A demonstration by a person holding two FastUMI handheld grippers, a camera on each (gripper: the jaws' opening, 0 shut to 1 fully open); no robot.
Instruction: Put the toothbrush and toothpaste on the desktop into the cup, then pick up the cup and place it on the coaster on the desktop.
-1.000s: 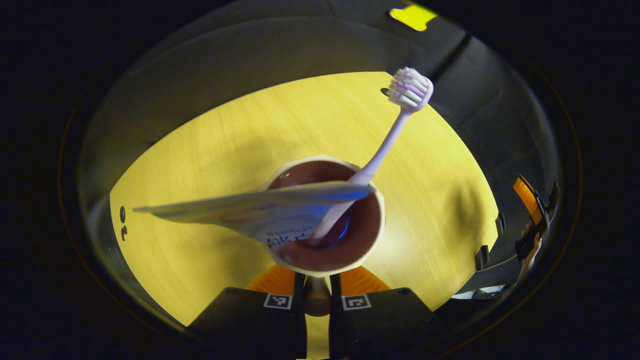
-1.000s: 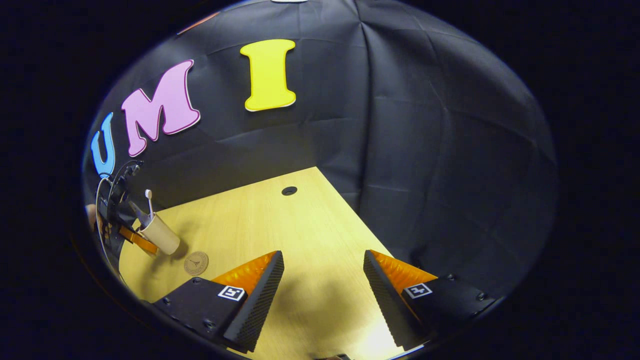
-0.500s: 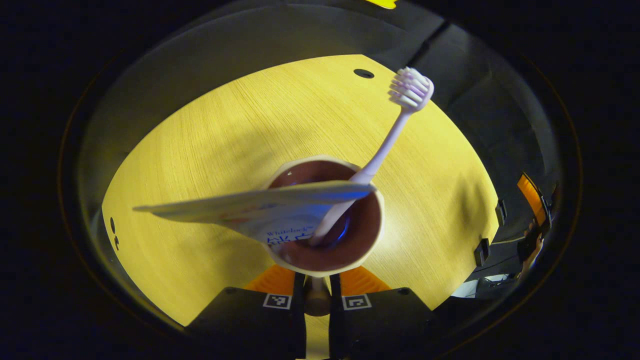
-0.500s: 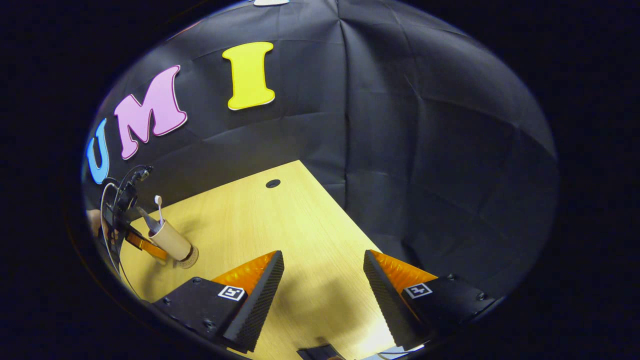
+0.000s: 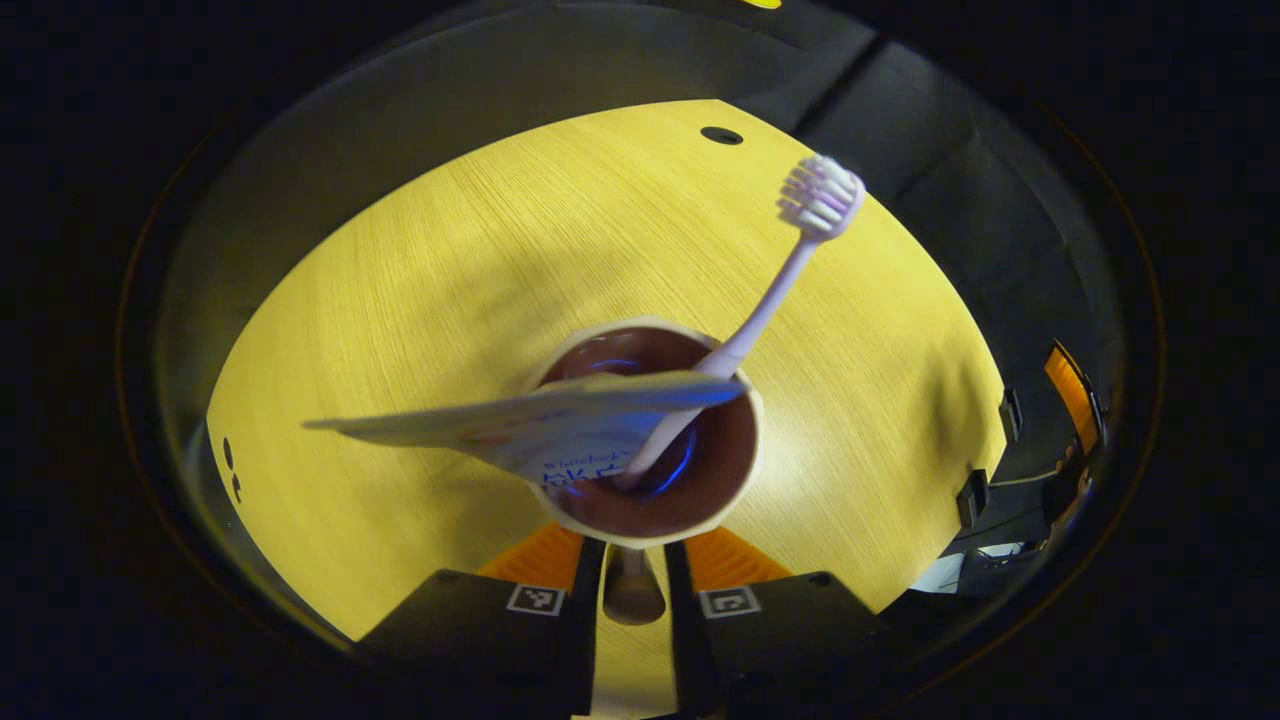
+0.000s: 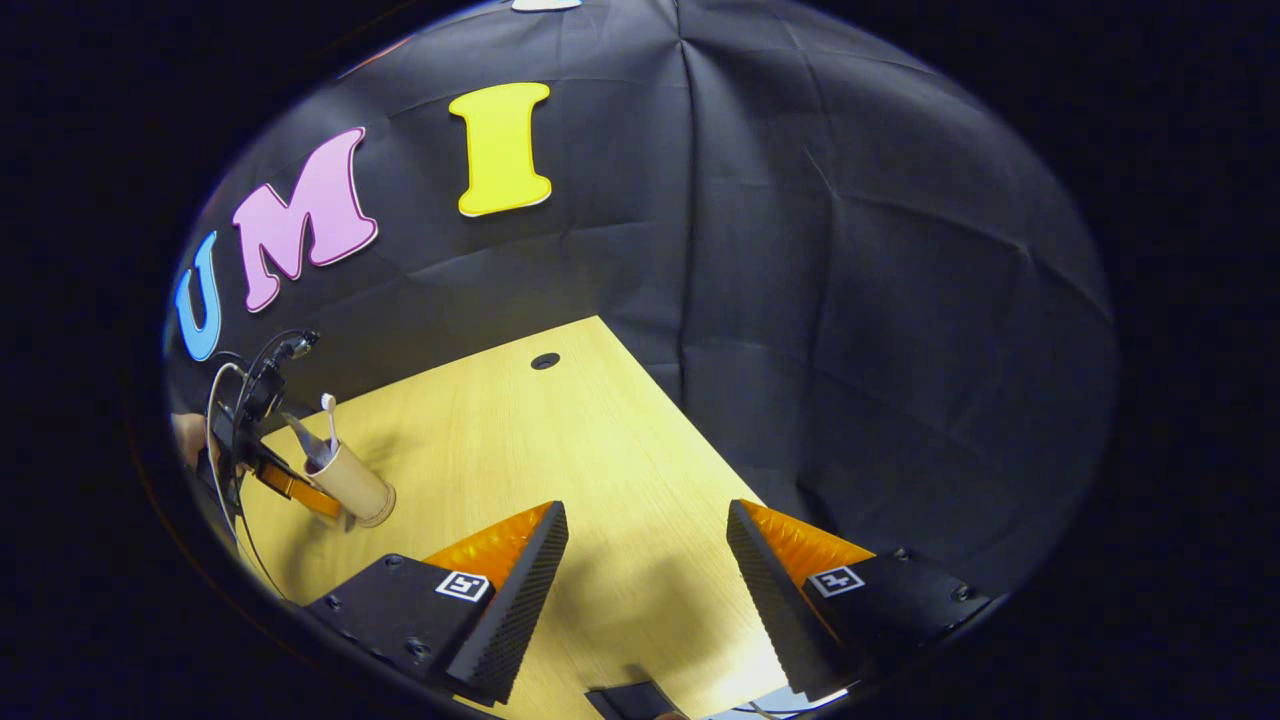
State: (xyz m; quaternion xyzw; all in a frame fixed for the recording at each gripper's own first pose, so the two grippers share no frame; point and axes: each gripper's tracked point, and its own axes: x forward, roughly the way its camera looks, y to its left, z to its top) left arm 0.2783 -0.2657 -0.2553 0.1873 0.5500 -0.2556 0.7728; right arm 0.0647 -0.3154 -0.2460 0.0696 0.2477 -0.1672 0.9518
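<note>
Spreading across the middle of both views, the pale wooden desktop (image 5: 420, 300) is the largest thing, with a small dark round hole (image 5: 721, 135) near its far edge at the top of the left gripper view and again at upper centre of the wood in the right gripper view (image 6: 545, 360). Next in size, at the bottom of the right gripper view, the right gripper (image 6: 648, 560) shows its two black-and-orange fingers spread wide apart with bare wood between them, gripping nothing. At the bottom centre of the left gripper view, the left gripper (image 5: 632, 590) has its fingers drawn close on either side of the cup's lower wall; whether both actually press on it cannot be told from here. The cup (image 5: 735, 470), cream outside and brown inside, sits at the centre of that view, seen from above; in the right gripper view it stands at lower left (image 6: 358, 485), its base down on the round coaster (image 6: 380, 519), with the left gripper just beside it. Inside the cup, the toothpaste (image 5: 450, 432) tube leans out toward the left of the frame, and the toothbrush (image 5: 770, 290) slants up to the upper right, bristle head topmost.
</note>
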